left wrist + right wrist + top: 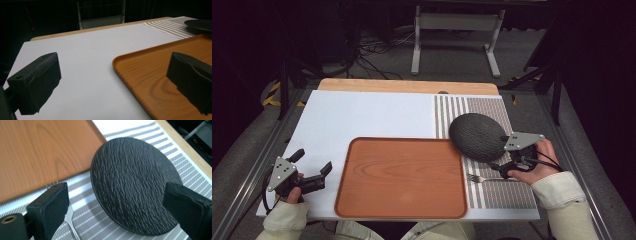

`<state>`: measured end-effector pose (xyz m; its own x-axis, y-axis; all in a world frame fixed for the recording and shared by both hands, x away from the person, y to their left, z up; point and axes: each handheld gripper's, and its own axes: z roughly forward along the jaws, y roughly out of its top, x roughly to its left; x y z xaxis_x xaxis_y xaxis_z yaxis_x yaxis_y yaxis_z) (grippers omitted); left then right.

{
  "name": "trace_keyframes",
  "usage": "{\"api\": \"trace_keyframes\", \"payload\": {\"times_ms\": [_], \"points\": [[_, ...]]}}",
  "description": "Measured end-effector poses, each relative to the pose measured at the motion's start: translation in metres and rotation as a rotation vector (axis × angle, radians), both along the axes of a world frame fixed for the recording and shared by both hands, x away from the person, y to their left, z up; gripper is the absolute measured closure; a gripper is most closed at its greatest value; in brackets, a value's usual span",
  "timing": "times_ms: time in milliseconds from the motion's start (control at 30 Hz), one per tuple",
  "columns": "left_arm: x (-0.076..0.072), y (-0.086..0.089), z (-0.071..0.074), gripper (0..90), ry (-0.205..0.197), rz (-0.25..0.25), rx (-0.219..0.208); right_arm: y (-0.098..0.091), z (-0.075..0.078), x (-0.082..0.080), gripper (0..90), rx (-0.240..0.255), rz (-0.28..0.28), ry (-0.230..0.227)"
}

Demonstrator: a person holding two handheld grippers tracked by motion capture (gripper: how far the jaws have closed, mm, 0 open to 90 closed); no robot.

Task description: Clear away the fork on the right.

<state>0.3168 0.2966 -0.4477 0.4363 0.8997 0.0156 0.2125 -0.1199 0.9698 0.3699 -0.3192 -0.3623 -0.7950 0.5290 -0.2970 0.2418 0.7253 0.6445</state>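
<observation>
A round black textured plate lies on the striped placemat, its left edge by the rim of the wooden tray. A silver fork lies on the placemat in front of the plate. My right gripper is open, its jaws spread wide on either side of the plate's near-right edge and holding nothing. My left gripper is open over the white mat, left of the tray's near-left corner.
The white mat covers the left and far part of the table. The tray holds nothing. A wooden table edge runs along the back, with a metal stand and cables on the floor beyond.
</observation>
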Motion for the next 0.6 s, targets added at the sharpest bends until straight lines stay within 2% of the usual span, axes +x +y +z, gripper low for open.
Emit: {"api": "trace_keyframes", "payload": {"times_ms": [267,300,600], "points": [[0.0,0.0,0.0,0.0,0.0,0.001,-0.001,0.007,-0.001,0.004,8.5,-0.138,0.038,0.054],[0.0,0.0,0.0,0.0,0.0,0.001,-0.001,0.007,-0.001,0.004,8.5,-0.138,0.038,0.054],[-0.001,0.0,0.0,0.0,-0.002,0.003,-0.001,0.014,-0.006,0.008,9.4,-0.237,0.071,0.111]]}}
